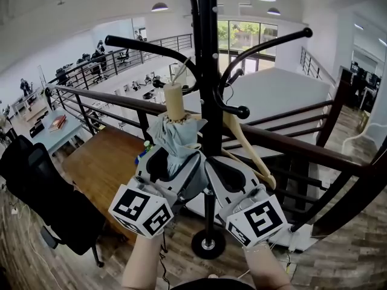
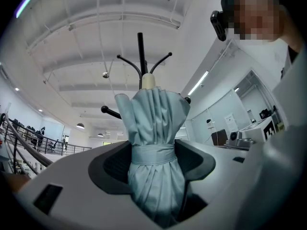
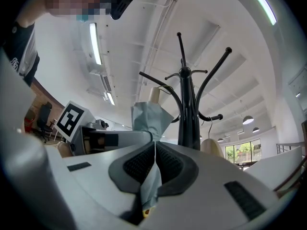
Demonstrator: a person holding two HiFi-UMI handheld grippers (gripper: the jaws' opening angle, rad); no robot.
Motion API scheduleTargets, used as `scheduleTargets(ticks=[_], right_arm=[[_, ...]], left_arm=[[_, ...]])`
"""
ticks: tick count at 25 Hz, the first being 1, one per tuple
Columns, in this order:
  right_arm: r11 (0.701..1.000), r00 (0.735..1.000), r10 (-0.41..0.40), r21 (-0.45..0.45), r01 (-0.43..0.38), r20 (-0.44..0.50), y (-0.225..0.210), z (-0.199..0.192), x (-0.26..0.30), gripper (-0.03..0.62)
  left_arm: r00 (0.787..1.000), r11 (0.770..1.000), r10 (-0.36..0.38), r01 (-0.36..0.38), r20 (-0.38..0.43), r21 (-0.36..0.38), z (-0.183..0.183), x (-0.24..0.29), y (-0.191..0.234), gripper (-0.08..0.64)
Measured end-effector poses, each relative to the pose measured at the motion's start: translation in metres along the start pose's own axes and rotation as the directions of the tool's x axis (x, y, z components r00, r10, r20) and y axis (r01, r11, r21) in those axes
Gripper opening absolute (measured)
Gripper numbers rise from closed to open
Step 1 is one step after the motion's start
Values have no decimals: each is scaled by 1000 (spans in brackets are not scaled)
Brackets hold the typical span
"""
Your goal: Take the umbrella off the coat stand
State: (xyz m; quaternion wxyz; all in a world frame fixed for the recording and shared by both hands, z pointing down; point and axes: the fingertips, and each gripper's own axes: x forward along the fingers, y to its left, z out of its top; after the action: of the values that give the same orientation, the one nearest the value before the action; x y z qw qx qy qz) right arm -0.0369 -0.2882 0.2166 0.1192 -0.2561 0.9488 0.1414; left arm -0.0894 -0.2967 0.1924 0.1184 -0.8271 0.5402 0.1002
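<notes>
A folded pale-blue umbrella (image 1: 176, 139) with a wooden handle (image 1: 174, 101) stands upright beside the black coat stand (image 1: 209, 71), its handle close to a curved hook. My left gripper (image 1: 172, 162) is shut on the umbrella's bundled body at the strap (image 2: 153, 153), pads on both sides. My right gripper (image 1: 213, 165) sits just to the right, against the pole. Its pads are nearly together, pinching a fold of the umbrella's fabric (image 3: 153, 174). In the right gripper view the umbrella (image 3: 149, 119) rises left of the stand (image 3: 188, 104).
A wooden hanger (image 1: 248, 150) dangles from a hook right of the pole. The stand's round base (image 1: 208, 244) rests on the floor below. A dark railing (image 1: 290, 142) runs behind it, and a black office chair (image 1: 42, 192) stands at the left.
</notes>
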Motion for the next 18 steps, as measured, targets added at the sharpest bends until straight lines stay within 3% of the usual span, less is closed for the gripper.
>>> scheduleTargets(ticks=[18], right_arm=[[997,992,71,9,-72,106,31,42,24,29]], left_arm=[[996,994,35,-44,85,96,64,-37,4,290]])
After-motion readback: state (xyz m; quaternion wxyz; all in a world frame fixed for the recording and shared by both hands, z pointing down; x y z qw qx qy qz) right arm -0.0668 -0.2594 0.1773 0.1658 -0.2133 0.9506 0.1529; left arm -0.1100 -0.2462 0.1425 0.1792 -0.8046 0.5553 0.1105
